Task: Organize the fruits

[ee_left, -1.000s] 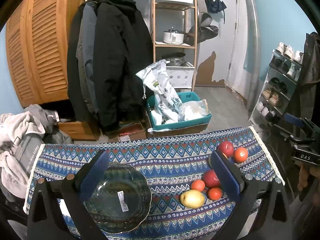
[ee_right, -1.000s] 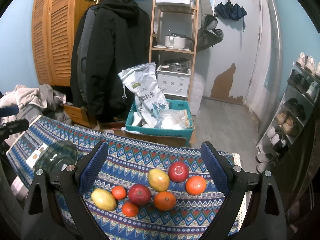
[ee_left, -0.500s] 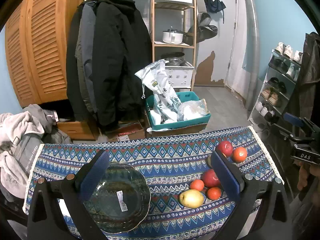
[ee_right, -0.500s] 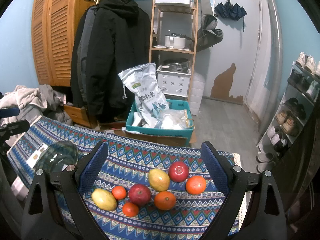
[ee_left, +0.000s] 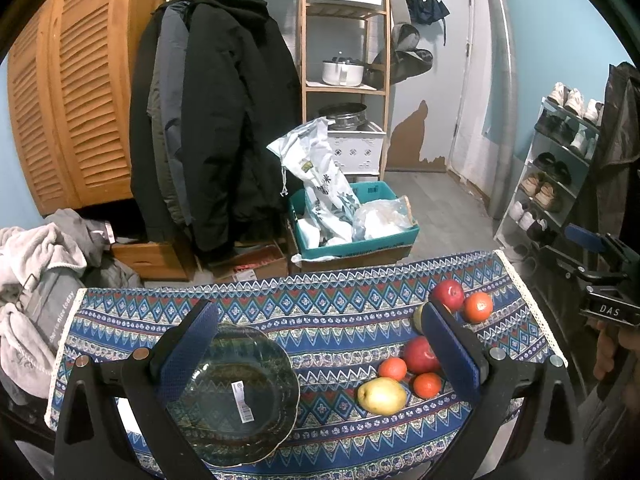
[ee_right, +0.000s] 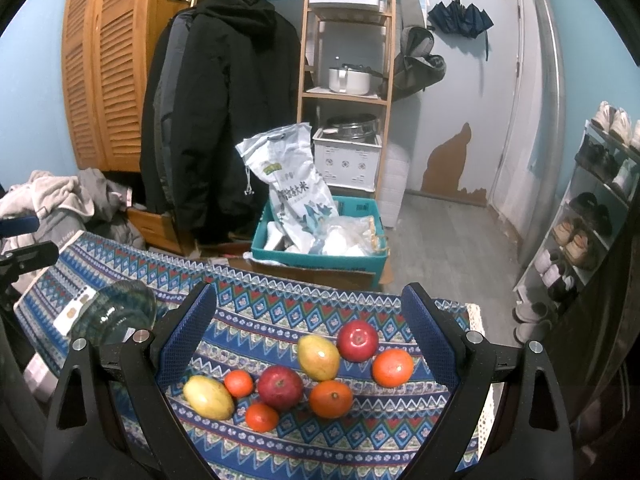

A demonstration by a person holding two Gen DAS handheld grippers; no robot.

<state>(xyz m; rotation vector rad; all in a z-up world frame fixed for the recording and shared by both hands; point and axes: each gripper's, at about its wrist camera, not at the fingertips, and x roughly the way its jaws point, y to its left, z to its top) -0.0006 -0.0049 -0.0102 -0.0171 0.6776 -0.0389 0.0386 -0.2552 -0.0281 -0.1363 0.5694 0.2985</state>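
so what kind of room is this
Most likely a home entryway or storage corner, not a kitchen. Coats hang on a rail, a shoe rack lines the wall by a door, and a wooden shelf holds pots. The fruit lies on a cloth-covered table.

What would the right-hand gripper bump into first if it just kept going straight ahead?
Probably the fruit: the open right gripper points down at the cluster on the patterned tablecloth, with the yellow-green mango and a red apple between its fingers. Depth is hard to judge.
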